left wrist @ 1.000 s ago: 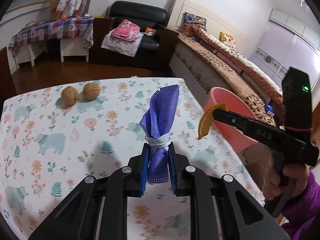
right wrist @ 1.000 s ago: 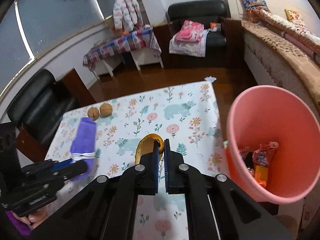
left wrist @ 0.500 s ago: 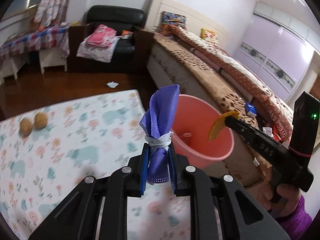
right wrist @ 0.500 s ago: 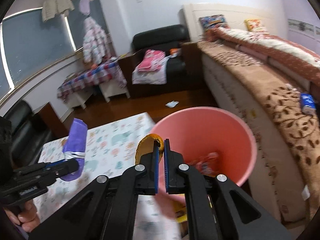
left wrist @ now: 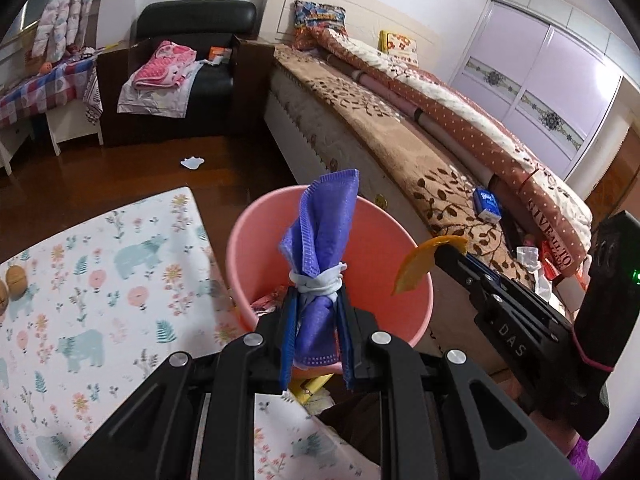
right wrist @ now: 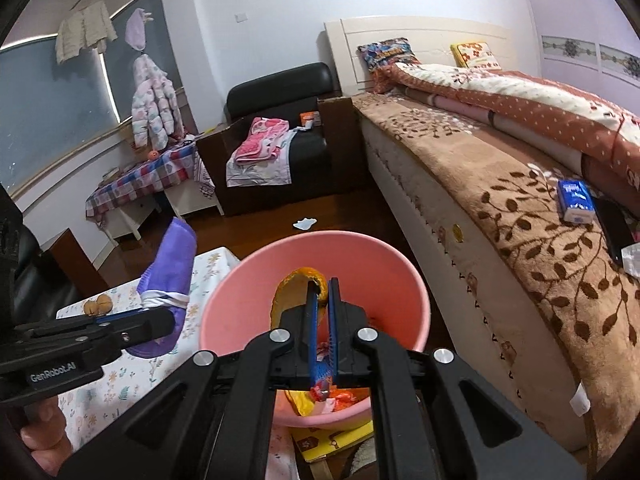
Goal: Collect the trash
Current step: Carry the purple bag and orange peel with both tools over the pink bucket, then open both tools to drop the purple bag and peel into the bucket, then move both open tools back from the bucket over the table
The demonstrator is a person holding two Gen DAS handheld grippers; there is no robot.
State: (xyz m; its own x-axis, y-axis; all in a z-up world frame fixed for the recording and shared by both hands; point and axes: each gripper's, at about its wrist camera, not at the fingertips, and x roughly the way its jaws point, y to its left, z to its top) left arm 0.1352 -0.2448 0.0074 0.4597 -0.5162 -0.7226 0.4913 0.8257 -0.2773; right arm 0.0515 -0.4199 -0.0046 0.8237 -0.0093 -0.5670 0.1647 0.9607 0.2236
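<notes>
My left gripper (left wrist: 316, 304) is shut on a rolled purple face mask (left wrist: 320, 232) tied with its white straps, upright over the near rim of the pink bin (left wrist: 248, 248). My right gripper (right wrist: 322, 284) is shut on a curved orange peel (right wrist: 288, 292), held above the bin's (right wrist: 224, 300) open mouth. In the left wrist view the right gripper (left wrist: 452, 252) comes in from the right with the peel (left wrist: 420, 264) over the bin's right rim. In the right wrist view the left gripper (right wrist: 160, 312) holds the mask (right wrist: 172, 268) left of the bin. Wrappers lie in the bin's bottom.
The bin stands on the floor between the table with the floral bear cloth (left wrist: 100, 280) and the bed (left wrist: 400, 140). Two walnuts (right wrist: 98, 305) lie on the cloth. A yellow booklet (right wrist: 332, 440) lies under the bin. A white scrap (left wrist: 192, 162) is on the wooden floor.
Both grippers have swung from over the table to the right, to above the pink bin, still gripping the mask and the peel. The walnuts have slid to the left edge of view.
</notes>
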